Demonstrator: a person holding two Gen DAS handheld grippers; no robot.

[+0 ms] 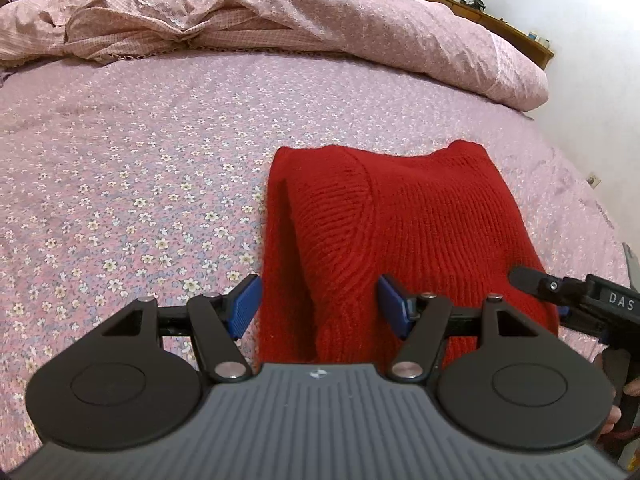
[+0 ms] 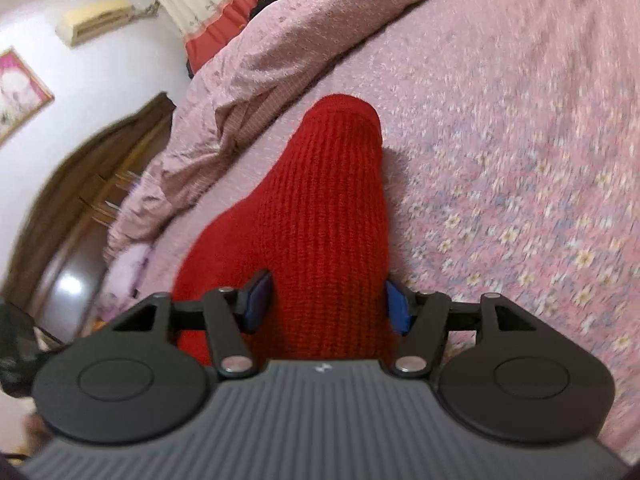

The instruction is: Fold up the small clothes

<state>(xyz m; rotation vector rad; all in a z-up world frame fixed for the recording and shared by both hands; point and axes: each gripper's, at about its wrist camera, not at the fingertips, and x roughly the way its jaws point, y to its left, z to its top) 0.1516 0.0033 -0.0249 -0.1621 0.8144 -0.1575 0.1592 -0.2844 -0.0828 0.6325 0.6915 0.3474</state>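
Hand-held grippers (image 1: 319,307) (image 2: 328,304) open, over red sweater (image 1: 400,216)

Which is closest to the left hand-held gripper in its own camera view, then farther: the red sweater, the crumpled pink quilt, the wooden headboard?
1. Red sweater, right under the left hand-held gripper.
2. Pink quilt, bunched across the bed's far end.
3. Wooden headboard, behind the quilt, upper right.
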